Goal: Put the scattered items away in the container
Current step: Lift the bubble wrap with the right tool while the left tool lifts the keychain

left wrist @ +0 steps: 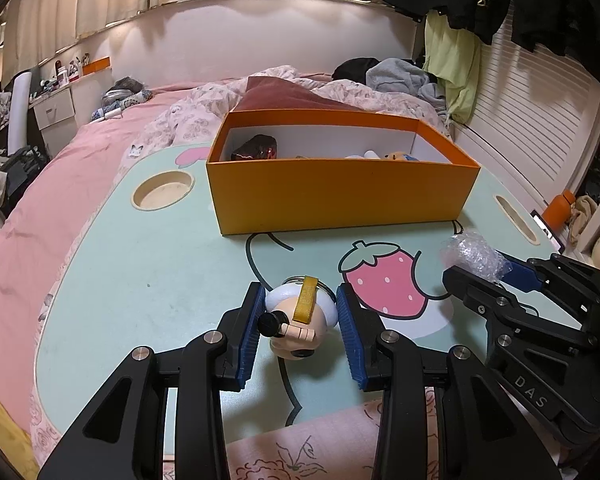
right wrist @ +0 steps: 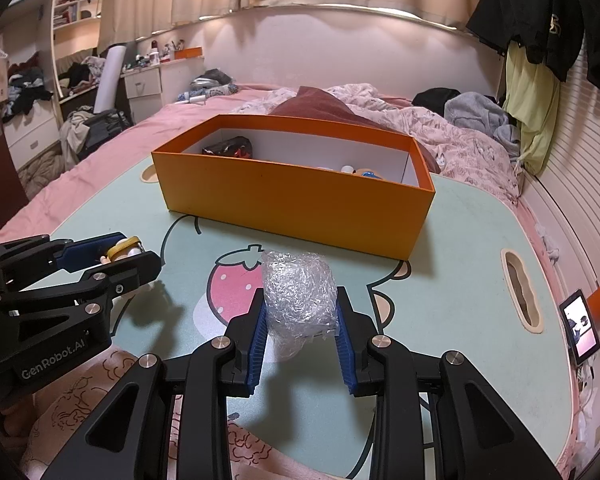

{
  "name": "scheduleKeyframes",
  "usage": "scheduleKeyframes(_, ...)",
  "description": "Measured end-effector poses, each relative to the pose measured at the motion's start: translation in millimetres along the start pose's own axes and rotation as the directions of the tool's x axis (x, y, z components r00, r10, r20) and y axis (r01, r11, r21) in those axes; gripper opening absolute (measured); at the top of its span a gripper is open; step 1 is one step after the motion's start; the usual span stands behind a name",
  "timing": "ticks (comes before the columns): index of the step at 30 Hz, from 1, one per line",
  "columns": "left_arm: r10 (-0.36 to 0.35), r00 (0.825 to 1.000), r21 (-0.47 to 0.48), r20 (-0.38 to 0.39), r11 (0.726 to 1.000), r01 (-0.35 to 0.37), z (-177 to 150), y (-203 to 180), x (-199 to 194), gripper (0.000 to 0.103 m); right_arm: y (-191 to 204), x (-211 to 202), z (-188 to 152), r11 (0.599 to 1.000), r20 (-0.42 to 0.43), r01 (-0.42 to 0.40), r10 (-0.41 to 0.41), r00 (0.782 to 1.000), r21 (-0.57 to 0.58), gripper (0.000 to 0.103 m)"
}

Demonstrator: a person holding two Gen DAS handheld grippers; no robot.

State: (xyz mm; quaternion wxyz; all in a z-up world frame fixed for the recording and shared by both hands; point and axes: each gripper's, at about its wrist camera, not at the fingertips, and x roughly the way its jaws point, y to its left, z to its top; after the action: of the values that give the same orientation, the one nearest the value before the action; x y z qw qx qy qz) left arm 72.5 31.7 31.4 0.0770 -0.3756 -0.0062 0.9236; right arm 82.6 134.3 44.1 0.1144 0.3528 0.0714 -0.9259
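Mint-green laminate of the lap table (left wrist: 140, 264), resting on a pink bed (left wrist: 60, 152), largest surface in view, with a round cup recess (left wrist: 163, 190) at the left and a slot handle (right wrist: 520, 288) at the right. Orange cardboard box (left wrist: 340, 196) standing at the far middle of this table, open on top, already holding a dark shiny packet (left wrist: 256, 147) at its left end and some small toys (left wrist: 380, 155) toward the right, half hidden behind the near wall, so hard to name. Probably placed centrally to be reachable from both sides.

Closer, two scattered items, each now gripped. Right gripper (right wrist: 300, 316) narrowly closed around a crumpled clear plastic wad (right wrist: 298, 300), blue pads pressing its lower sides; wad seeming slightly above the strawberry drawing (right wrist: 228, 288), though contact with the table not clear. Left gripper (left wrist: 298, 316) closed on a small round doll head keychain (left wrist: 300, 320) with a yellow strap (left wrist: 306, 304), pads touching both sides, toy lying low near the table's near edge.

Both tools pointing downward and forward, side by side, near but apart. Open green surface between them and the box, nothing in the way. Near wall of the box rather tall, so a lift above its rim needed before release. More free room inside at the middle of the box.
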Motion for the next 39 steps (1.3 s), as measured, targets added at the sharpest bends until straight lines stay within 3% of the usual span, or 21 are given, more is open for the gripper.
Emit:
scheduleKeyframes(29, -0.013, 1.000, 0.031, 0.004, 0.999, 0.013, 4.0, -8.0, -1.4, 0.038, -2.7, -2.2, -1.2, 1.000, 0.001, -0.004, 0.004, 1.000, 0.004, 0.029)
scheduleKeyframes(33, -0.028, 0.999, 0.038, 0.030, 0.999, 0.026, 18.3, -6.9, -7.1, 0.038, -7.8, -7.4, 2.3, 1.000, 0.020, -0.011, 0.011, 1.000, 0.018, 0.029)
scheduleKeyframes(39, -0.110, 0.990, 0.072, 0.090, 0.992, 0.103, 79.7, -7.1, -26.9, 0.038, -25.0, -28.3, 39.7, 0.998, 0.093, -0.027, 0.021, 0.995, 0.055, 0.029)
